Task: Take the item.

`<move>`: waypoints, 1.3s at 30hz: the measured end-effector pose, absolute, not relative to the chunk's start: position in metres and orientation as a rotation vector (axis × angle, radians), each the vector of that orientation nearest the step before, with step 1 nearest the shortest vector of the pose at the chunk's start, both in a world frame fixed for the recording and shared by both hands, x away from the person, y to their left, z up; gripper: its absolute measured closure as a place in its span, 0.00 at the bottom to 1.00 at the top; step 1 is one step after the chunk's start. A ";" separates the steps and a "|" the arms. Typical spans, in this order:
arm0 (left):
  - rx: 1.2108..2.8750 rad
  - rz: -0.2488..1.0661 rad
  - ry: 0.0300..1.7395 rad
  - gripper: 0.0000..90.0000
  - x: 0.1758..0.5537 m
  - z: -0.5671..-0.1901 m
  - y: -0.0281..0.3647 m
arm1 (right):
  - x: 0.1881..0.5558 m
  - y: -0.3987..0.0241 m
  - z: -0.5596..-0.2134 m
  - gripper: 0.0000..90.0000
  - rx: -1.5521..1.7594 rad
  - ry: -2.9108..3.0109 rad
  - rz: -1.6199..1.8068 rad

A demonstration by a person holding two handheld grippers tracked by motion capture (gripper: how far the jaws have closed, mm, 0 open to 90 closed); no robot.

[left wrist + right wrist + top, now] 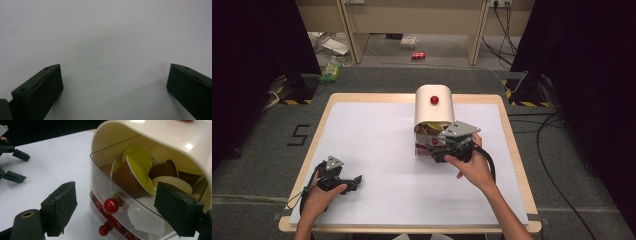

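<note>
Capsules (135, 176) sit in the tilted-open upper drawer (117, 202) of the cream dispenser (433, 107) mid-table, none yet removed, the right gripper (115, 207) wide open and empty before it, the left gripper (351, 183) likewise open, resting well apart.

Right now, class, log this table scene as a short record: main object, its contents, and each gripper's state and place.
Main object: cream capsule dispenser with red knobs, on the white table
Contents: coffee capsules, brown with yellow-green lids, behind an open clear drawer
Right gripper: open, jaws on either side of the upper knob, not touching
Left gripper: open, low over bare table at the near left
</note>
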State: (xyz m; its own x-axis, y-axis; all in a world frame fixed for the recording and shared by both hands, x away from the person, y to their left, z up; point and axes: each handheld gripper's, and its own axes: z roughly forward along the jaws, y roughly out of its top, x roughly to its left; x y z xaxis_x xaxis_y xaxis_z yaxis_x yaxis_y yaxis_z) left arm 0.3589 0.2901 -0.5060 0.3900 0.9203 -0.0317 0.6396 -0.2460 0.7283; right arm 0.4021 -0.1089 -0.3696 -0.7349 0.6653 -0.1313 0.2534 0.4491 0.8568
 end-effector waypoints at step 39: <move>1.979 0.539 1.334 0.00 0.359 -0.506 0.290 | 0.367 -0.113 -0.372 0.21 0.669 2.328 1.190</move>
